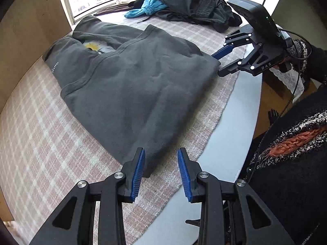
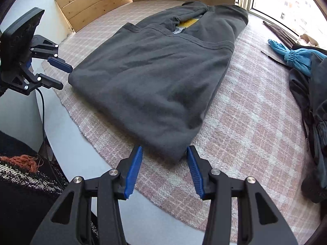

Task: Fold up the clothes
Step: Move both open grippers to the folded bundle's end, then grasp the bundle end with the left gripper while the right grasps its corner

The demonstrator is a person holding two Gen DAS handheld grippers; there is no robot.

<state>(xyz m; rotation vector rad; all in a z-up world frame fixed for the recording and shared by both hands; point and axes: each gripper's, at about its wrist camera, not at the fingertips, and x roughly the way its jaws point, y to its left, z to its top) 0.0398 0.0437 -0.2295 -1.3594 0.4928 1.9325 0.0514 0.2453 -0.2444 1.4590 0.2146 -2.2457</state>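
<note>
Left gripper (image 1: 161,170) spread apart at 6 o'clock in the left wrist view, astride a near corner of the folded grey shirt (image 1: 132,85), not clamped. Right gripper (image 2: 164,169) likewise gaping at another near corner, blue pads (image 2: 133,172) either side. Shirt flat on pink checked cloth (image 2: 245,126) over the table (image 2: 77,153). Pile of dark and blue clothes (image 1: 184,4) at 12 o'clock, well apart.

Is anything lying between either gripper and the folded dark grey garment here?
Nothing visible. The left gripper and right gripper both have open jaws at the near corners of the folded dark grey fleece garment, with only the pink plaid blanket beneath. The pile of dark and blue clothes lies well beyond.
</note>
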